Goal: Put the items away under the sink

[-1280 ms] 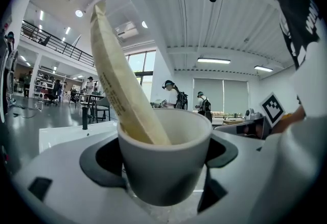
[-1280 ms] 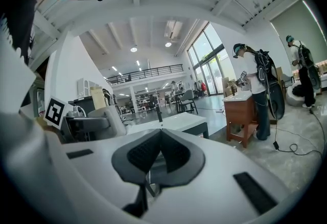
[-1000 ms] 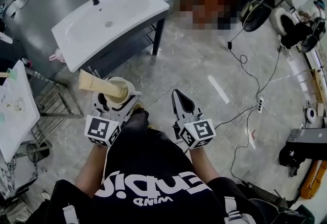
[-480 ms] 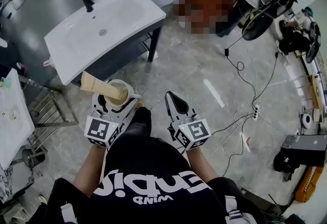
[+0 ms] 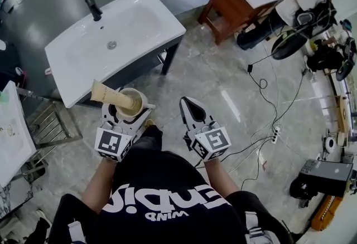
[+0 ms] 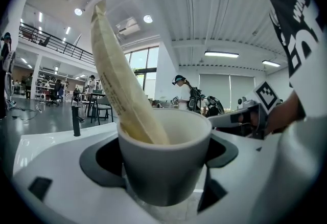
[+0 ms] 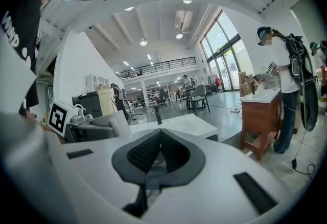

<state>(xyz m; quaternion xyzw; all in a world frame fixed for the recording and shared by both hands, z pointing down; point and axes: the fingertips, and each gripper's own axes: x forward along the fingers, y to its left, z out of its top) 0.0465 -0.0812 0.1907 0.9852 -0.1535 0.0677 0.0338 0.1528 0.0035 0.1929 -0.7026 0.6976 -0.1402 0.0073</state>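
White cup (image 6: 163, 161), upright, clamped in left gripper (image 5: 129, 111), cream tube (image 6: 117, 80) leaning inside it, crimped end up

We're seeing a matt, ceramic-looking cup (image 6: 164, 159) w/ a smooth cream plastic tube (image 6: 118, 90), held by the matt white plastic left gripper (image 5: 128, 110); ahead of it, glossy white sink (image 5: 146, 21) & polished stone-look floor (image 5: 223, 78).
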